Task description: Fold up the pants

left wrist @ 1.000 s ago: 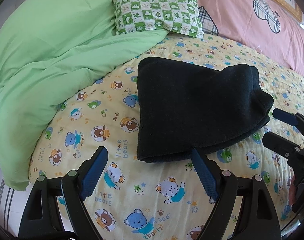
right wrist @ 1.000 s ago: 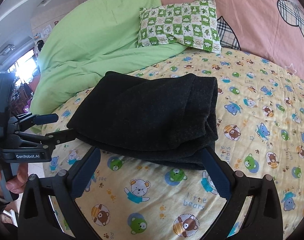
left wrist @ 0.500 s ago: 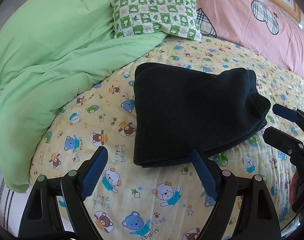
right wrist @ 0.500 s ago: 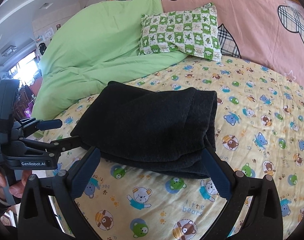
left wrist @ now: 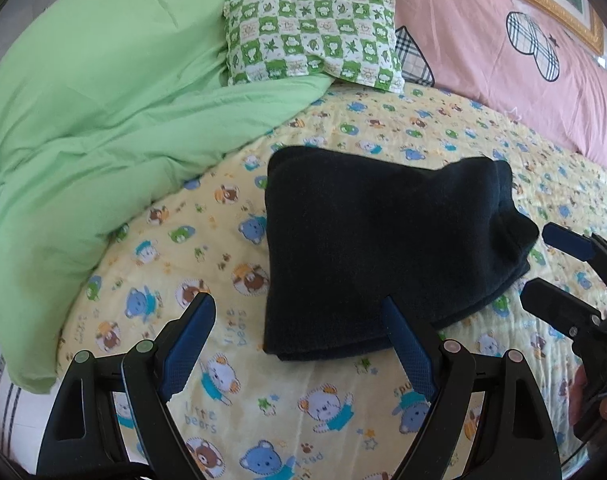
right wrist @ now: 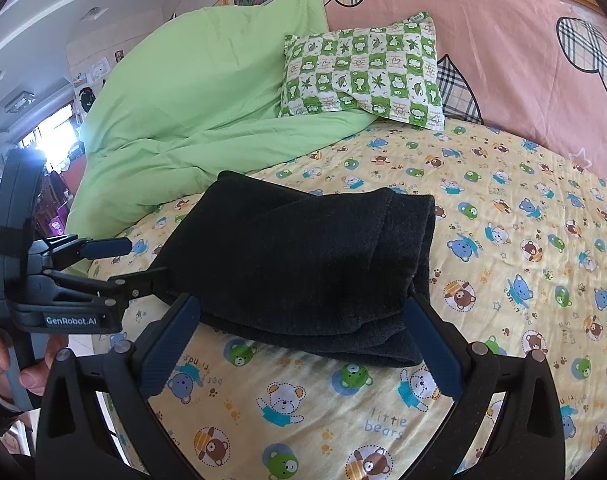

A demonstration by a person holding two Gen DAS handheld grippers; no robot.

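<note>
Both grippers have drawn back a little from the folded black pants (left wrist: pixel 379 248), which lie on the bear-print bed sheet (left wrist: pixel 207 248) just ahead of them. The left gripper (left wrist: pixel 303 344) and right gripper (right wrist: pixel 303 344) hover with jaws spread wide, holding nothing. Beyond the pants lie a green duvet (left wrist: pixel 103 120) and a checkered pillow (left wrist: pixel 311 40); nothing blocks the way.

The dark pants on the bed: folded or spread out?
Folded. The pants lie as a compact stack on the bear-print sheet, layered edges showing at the near side.
</note>
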